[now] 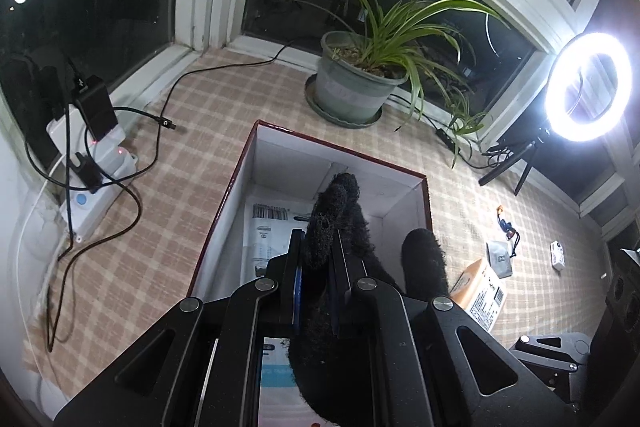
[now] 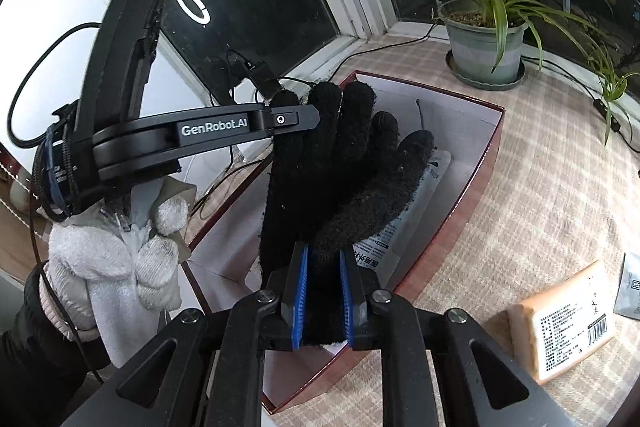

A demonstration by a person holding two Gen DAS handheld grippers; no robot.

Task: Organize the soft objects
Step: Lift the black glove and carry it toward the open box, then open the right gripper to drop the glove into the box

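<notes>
both tongs (image 1: pixel 316 247) (image 2: pixel 323 291) clamp one black glove (image 2: pixel 332 167) over the box (image 2: pixel 480 163) — glove cuff hidden.

Checked cloth surface (image 1: pixel 224 99) with box (image 1: pixel 429 203), potted plant (image 1: pixel 352 87), power strip (image 1: pixel 86 203).

The glove (image 2: pixel 336 171) is black. The box (image 2: pixel 476 163) is dark red outside and white inside. The tablecloth (image 2: pixel 552 195) has tan and white checks. The plant pot (image 2: pixel 482 47) is grey-green.
</notes>
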